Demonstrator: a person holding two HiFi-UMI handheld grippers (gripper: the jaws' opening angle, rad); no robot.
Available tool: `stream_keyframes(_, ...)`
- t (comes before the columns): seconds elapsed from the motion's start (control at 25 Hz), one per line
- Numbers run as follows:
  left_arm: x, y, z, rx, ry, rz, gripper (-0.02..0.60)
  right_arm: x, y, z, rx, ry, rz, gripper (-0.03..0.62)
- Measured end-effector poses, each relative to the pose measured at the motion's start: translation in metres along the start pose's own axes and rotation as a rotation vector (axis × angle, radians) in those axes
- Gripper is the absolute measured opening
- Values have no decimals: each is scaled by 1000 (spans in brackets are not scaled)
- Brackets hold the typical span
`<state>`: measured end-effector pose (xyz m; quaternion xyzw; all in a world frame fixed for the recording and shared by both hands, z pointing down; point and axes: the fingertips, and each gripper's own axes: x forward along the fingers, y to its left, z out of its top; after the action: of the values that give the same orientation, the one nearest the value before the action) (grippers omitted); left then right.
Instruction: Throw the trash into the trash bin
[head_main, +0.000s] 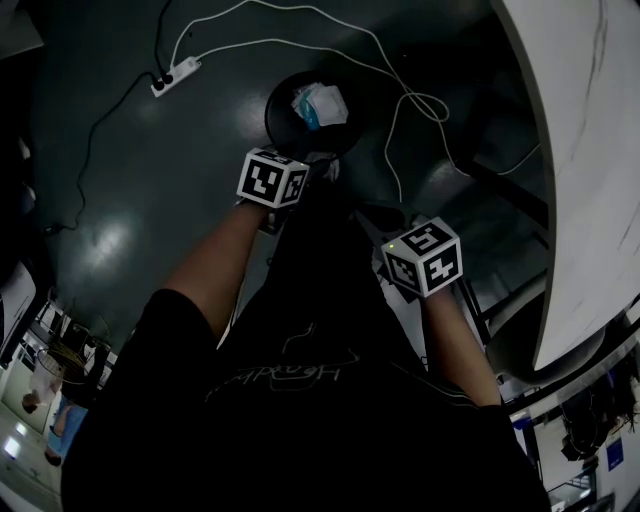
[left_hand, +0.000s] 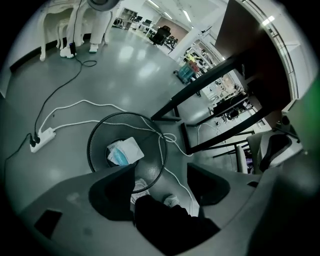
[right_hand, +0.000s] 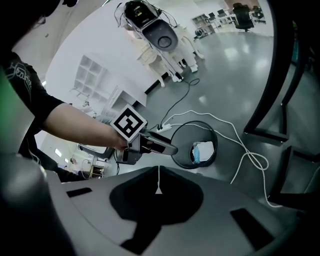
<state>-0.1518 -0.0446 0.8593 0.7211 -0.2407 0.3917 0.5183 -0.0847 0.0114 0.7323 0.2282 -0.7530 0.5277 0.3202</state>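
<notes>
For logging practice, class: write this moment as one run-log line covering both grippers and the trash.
left gripper: open, empty | right gripper: shut, empty | trash: in trash bin

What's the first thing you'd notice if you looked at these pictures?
The round black mesh trash bin on the dark floor, with white and blue trash lying inside it. Close by it hangs the left gripper, jaws wide open and empty, and a white cable snakes past the bin.

Black mesh trash bin (left_hand: 150, 167), white-and-blue trash (left_hand: 124, 151), glossy grey floor (left_hand: 125, 75).
</notes>
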Motion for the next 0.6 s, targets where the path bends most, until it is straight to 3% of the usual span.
stream_keyframes(0.16,-21,3,2,-18,-42,4,305,-1,2,20,2,-44,-16,32)
stream_keyframes(0.32,-44,1,0,-113,-121,-38,296,-10,7,43,-59,-99,-39,32)
stream_keyframes(0.4,-60,-3,-1,-146,-181,-40,224,-20,17,53,-100,-127,-37,32)
stream_keyframes(0.48,-80,-12,-4,-134,-240,-24,102,-34,32,60,-141,-156,-32,32)
stream_keyframes(0.6,-117,-40,1,-126,-359,-37,26,-67,60,66,-207,-204,-18,32)
